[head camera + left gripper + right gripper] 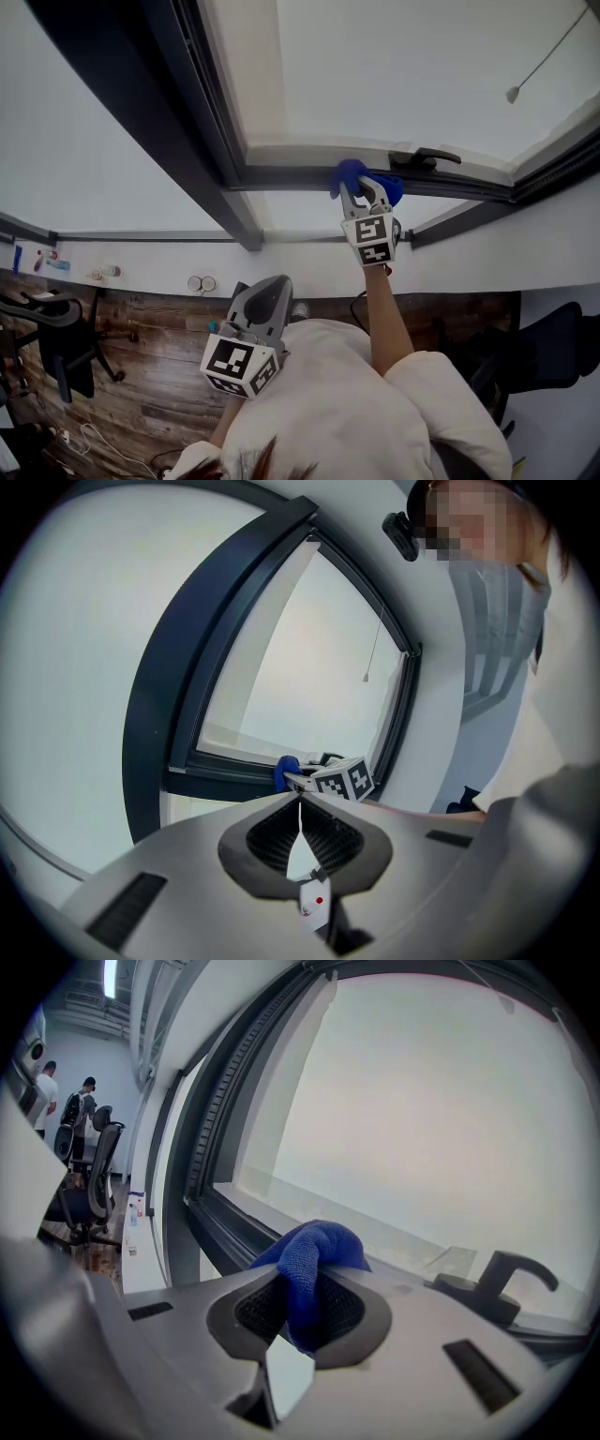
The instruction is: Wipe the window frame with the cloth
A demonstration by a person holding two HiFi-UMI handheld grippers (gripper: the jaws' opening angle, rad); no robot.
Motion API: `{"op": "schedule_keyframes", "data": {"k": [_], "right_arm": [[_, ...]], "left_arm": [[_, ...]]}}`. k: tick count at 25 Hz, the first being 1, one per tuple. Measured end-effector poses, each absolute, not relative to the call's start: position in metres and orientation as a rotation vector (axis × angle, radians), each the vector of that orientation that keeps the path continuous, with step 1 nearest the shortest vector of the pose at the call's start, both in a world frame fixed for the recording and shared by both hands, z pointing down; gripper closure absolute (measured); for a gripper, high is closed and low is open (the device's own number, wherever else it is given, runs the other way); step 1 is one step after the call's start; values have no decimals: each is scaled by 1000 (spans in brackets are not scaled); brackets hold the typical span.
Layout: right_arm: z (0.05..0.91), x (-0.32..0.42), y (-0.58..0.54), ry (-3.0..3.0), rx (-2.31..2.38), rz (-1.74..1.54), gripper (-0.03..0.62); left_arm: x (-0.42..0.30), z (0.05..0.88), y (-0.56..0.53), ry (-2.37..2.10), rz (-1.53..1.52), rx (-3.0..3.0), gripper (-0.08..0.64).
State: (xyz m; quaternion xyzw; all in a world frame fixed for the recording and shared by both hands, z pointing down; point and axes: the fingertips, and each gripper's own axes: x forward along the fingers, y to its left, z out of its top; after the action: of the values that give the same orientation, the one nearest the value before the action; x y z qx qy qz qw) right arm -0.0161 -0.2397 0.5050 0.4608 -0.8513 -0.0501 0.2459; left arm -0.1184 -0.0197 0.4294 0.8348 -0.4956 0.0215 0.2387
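Wipe apparently under way: I am holding the cloth (349,174), clamped in the right gripper (362,190), against the frame (281,176) at upper centre, while the left gripper (268,289) is idling closed and empty.

We are seeing a black office chair (56,342) standing on the wood-plank floor (141,384) at left, with a white cable (98,439) lying near it. Two round sockets (201,283) are sitting low on the white wall. A thin cord pull (513,94) is hanging top right. Another dark chair (558,347) is showing at right. Far back in the right gripper view, one person (45,1087) and a second person (84,1101) are standing by a chair.
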Motion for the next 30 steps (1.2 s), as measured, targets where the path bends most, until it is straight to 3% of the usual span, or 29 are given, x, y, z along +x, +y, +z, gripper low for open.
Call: {"op": "schedule_keyframes", "data": {"k": [30], "right_arm": [[504,17,-244,-2288,1337,-102,538]], "left_arm": [[-119,428,-18,-1366,42,2279,549]]}}
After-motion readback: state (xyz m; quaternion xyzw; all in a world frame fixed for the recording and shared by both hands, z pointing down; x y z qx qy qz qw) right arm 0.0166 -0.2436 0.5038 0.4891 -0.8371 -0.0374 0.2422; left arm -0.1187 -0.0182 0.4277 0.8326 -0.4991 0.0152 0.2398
